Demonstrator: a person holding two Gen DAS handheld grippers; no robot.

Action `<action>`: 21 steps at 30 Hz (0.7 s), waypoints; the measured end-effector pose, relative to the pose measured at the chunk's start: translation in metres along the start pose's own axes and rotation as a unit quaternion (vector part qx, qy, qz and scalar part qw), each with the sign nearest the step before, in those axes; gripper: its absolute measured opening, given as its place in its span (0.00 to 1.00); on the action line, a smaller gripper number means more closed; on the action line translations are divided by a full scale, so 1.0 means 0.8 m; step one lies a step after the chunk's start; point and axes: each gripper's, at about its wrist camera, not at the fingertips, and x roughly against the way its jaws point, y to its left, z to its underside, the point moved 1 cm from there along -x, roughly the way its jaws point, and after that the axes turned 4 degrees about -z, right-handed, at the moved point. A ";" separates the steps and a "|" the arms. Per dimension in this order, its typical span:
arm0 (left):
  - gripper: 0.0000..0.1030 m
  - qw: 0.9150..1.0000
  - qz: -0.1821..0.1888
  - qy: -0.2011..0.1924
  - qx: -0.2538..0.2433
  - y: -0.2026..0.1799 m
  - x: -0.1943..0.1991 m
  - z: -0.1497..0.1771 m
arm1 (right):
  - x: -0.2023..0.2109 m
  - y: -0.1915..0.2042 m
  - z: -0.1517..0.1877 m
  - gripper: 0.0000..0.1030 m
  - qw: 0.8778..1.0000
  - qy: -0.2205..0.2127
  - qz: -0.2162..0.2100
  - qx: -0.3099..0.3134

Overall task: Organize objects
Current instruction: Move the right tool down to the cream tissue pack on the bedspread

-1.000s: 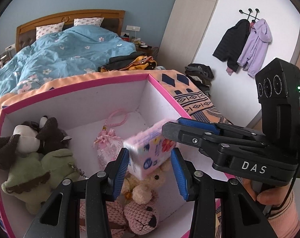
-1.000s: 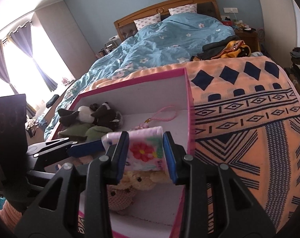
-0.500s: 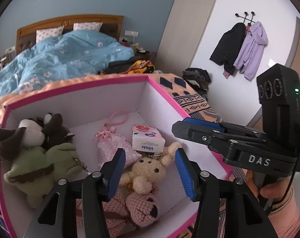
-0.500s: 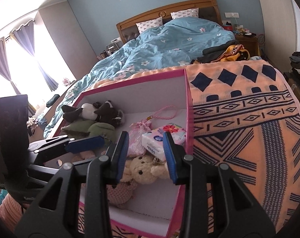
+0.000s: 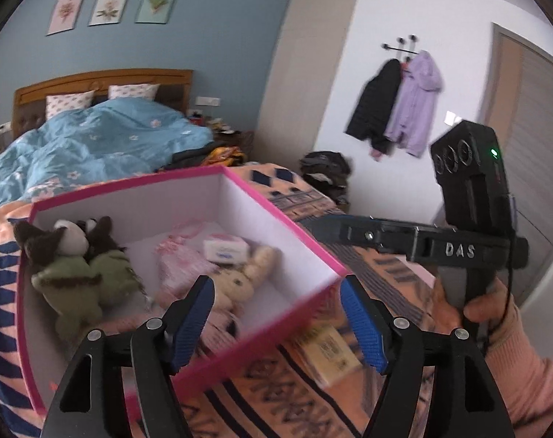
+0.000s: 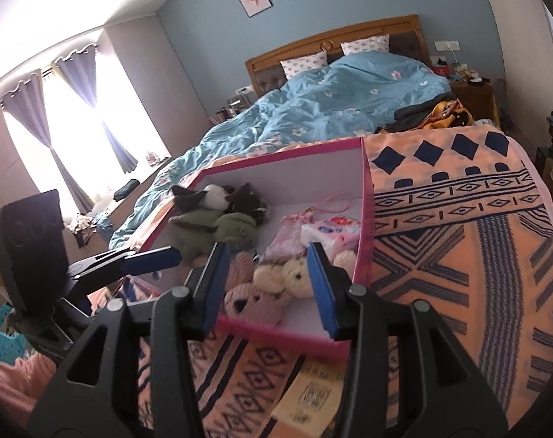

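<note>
Left gripper [image 5: 276, 319]: jaws apart and opening, nothing between the pads, sits lower centre of the left wrist view over the near corner of the pink box [image 5: 287, 219]. Right gripper [image 6: 267, 284]: jaws also apart and opening, empty, lower centre of the right wrist view above the box's near wall.

Box sits open-topped on the orange patterned blanket [image 6: 459, 255], mid-frame in both views. Tissue pack [image 6: 331, 231] lies inside, against the right-hand wall in the right view, resting on the pink pouch [image 6: 287, 235] and just above the cream teddy [image 6: 287, 273]. Pink knitted toy [image 6: 254, 301] at the near wall; green and brown plush [image 6: 218, 215] piled in the box's left part.

Small yellow item [image 6: 313, 394] on the blanket just outside the near wall, bottom of frame; probably a flat packet, too blurred to confirm.

Person's hand [image 5: 477, 303] grips the right gripper's handle, right side of the left view.
</note>
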 end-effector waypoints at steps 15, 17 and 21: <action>0.71 0.994 0.031 0.106 -0.021 -0.049 -0.039 0.103 | -0.005 -0.046 0.119 0.46 0.993 0.088 0.024 -0.069; 0.71 0.992 0.028 0.120 -0.021 -0.049 -0.048 0.108 | -0.008 -0.053 0.122 0.46 0.992 0.093 0.027 -0.076; 0.71 0.990 0.019 0.138 -0.016 -0.050 -0.061 0.117 | -0.021 -0.064 0.121 0.46 0.991 0.100 0.040 -0.077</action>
